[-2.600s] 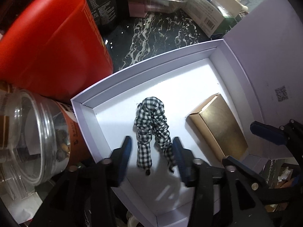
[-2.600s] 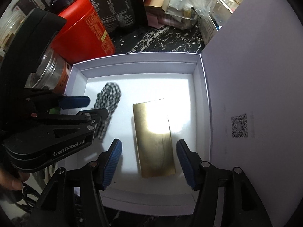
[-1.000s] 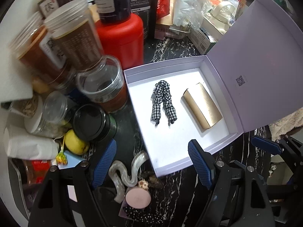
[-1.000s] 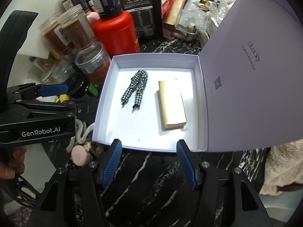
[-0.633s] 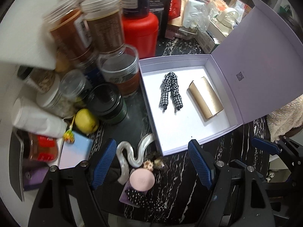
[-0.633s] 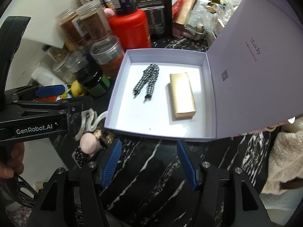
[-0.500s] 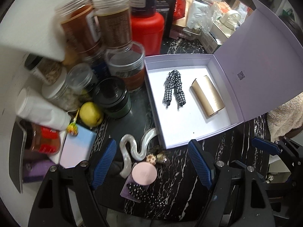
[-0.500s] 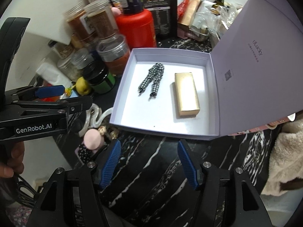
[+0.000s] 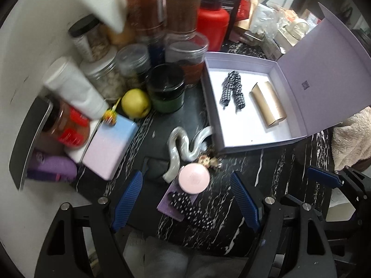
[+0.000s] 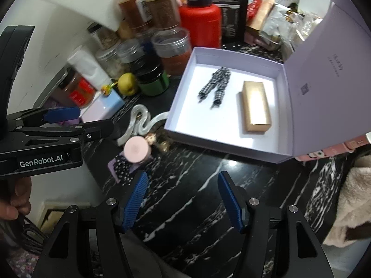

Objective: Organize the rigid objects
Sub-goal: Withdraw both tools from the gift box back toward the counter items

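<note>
An open lilac box (image 9: 255, 144) (image 10: 222, 148) on the black marble counter holds a checked fabric hair tie (image 9: 233, 90) (image 10: 215, 84) and a gold carton (image 9: 269, 104) (image 10: 256, 105). Left of the box lie a pearly wavy clip (image 9: 180, 148) (image 10: 139, 121), a pink round compact (image 9: 193, 178) (image 10: 136, 149) and a black dotted bow on a purple card (image 9: 190, 206) (image 10: 121, 165). My left gripper (image 9: 186, 199) hangs open above the compact and bow, holding nothing. My right gripper (image 10: 183, 197) is open over bare counter in front of the box.
Jars, a red canister (image 9: 212, 25), a dark green jar (image 9: 167, 90), a yellow-green apple (image 9: 135, 103) and a pastel case (image 9: 111, 148) crowd the left and back. The box lid (image 9: 324, 69) stands raised at right. A fluffy towel (image 10: 347, 197) lies at right.
Both grippers have pulled back and away from the box, still open and empty. The left one has shifted left, so the clip, compact and bow now lie between its fingers' line.
</note>
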### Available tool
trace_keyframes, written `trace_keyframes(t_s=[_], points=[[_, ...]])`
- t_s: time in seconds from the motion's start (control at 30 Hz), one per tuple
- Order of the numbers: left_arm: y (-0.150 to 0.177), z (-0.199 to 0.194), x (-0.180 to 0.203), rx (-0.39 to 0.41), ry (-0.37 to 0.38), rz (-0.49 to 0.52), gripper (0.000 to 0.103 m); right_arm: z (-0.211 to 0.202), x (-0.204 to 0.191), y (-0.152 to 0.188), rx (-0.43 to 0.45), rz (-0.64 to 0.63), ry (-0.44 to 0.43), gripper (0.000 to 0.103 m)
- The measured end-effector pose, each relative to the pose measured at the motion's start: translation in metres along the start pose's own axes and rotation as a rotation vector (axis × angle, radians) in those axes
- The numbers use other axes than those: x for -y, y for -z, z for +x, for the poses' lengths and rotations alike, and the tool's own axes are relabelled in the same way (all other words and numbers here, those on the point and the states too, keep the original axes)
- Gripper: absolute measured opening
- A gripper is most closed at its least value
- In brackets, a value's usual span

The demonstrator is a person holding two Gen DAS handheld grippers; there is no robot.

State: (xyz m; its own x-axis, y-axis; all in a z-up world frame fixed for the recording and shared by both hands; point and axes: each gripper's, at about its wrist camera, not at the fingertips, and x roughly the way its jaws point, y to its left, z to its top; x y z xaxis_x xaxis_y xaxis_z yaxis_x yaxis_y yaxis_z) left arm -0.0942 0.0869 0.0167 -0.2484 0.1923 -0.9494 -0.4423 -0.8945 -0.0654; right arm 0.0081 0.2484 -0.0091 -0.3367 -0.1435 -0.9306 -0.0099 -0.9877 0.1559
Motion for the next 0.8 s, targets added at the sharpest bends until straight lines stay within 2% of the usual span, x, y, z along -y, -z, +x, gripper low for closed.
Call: trace_keyframes(t_s=[0.8], points=[[0.066,0.014,-0.063,-0.045,-0.033,-0.212,0.078,0.051,-0.055,0.013,-0.108,-0.147,-0.117,0.063]])
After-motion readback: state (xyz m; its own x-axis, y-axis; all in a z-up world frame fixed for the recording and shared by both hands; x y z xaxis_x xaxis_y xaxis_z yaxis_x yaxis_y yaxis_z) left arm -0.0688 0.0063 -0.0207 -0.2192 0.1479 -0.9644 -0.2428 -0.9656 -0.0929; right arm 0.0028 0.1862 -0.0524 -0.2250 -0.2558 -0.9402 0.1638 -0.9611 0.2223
